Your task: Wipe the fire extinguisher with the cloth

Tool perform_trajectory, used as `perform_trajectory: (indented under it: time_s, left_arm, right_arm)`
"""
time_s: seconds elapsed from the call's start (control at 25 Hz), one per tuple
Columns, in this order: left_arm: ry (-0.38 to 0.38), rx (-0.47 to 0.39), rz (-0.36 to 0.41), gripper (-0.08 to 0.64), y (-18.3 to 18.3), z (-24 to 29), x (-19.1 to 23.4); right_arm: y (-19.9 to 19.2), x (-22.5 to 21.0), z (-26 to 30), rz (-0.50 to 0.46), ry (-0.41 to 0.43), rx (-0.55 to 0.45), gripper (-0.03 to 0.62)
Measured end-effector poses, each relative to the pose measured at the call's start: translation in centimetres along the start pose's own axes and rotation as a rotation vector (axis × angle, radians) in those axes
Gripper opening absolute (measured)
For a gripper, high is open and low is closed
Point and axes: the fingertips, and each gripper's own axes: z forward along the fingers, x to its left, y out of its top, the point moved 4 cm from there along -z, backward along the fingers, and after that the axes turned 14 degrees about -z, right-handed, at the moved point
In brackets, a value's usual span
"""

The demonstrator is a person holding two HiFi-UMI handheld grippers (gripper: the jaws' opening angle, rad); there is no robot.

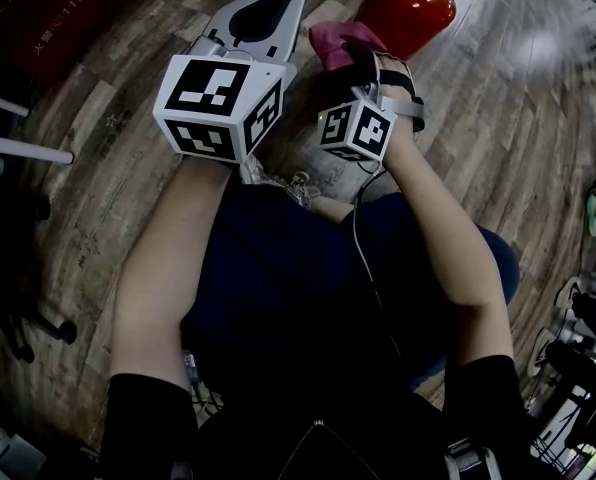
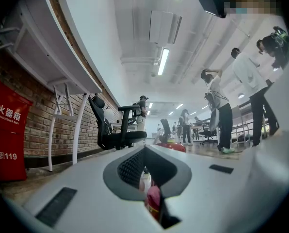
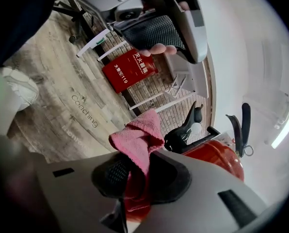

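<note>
The wooden floor (image 1: pixel 98 168) carries the red fire extinguisher (image 1: pixel 410 13), which seems to lie on its side just beyond the tips of the right tongs (image 1: pixel 363 63). The left tongs (image 1: pixel 283 3) sit beside the right ones, jaws together on nothing. The right tongs are clamped on the pink cloth (image 1: pixel 336 40), which pokes out ahead, near the cylinder; contact is unclear. Wiping looks barely begun, with the whole body left.
</note>
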Motion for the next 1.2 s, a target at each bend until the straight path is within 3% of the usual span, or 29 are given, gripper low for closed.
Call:
perform_trajectory:
  time_s: [1.2]
  left_arm:
    - [-0.036, 0.013, -0.009, 0.014, -0.4, 0.6, -0.4]
  right_arm:
    - [-1.4, 10.4, 3.6, 0.074, 0.196, -0.006, 0.086]
